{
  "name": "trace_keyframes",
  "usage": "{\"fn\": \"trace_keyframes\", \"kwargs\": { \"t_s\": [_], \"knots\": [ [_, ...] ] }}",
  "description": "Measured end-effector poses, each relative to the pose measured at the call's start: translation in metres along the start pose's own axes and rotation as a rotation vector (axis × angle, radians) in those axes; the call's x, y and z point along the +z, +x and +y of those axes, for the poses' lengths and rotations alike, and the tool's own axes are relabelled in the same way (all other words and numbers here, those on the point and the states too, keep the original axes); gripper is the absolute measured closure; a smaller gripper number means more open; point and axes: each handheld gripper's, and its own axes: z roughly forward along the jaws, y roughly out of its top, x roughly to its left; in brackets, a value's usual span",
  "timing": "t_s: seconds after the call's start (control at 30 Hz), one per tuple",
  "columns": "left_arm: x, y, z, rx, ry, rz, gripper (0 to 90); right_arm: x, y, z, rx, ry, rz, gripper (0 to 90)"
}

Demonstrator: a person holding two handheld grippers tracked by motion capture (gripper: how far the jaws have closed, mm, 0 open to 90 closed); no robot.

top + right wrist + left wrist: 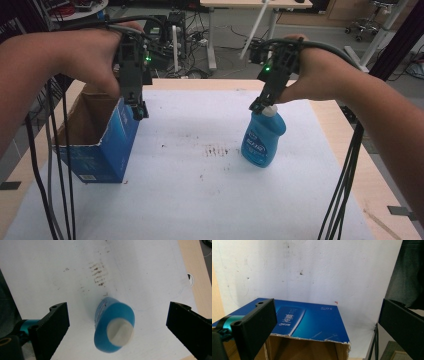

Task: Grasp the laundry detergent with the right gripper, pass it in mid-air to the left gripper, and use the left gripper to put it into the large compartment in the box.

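Note:
A blue detergent bottle (pixel 263 137) with a white cap (pixel 270 110) stands on the white sheet, right of centre, leaning slightly. My right gripper (pixel 260 104) hovers just above the cap, open. In the right gripper view the bottle (pixel 113 325) sits between the wide-apart jaws of that gripper (pixel 117 308), touching neither. A blue cardboard box (pixel 100 145), open at the top, stands at the left. My left gripper (pixel 140 111) hangs open over the box's right wall. In the left gripper view the box's blue side (pixel 312 322) lies below the open gripper (pixel 325 307).
The white sheet (pixel 190 200) covers most of the wooden table (pixel 335 120) and has brown smudges (pixel 216 150) at its middle. Black cables (pixel 345 185) trail from both grippers to the near edge. Beyond the table's far edge are table legs and cables on the floor.

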Motion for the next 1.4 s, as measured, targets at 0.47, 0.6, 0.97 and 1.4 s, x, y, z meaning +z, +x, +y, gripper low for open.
{"fn": "trace_keyframes", "kwargs": {
  "t_s": [0.47,0.6,0.97,1.4],
  "knots": [
    [0.003,-0.004,0.006,0.013,0.012,-0.001,1.6,-0.01,0.006,-0.1,0.186,-0.168,-0.022,3.7],
    [0.006,-0.007,0.006,0.018,0.01,-0.01,1.6,-0.011,0.011,-0.114,0.214,-0.207,-0.034,3.7],
    [0.006,-0.012,0.008,0.023,-0.003,-0.009,1.6,0.021,0.035,-0.158,0.321,-0.397,-0.063,3.7],
    [0.004,-0.014,0.007,0.033,-0.003,-0.008,1.6,0.072,0.047,-0.186,0.466,-0.573,-0.09,3.6]
  ]
}}
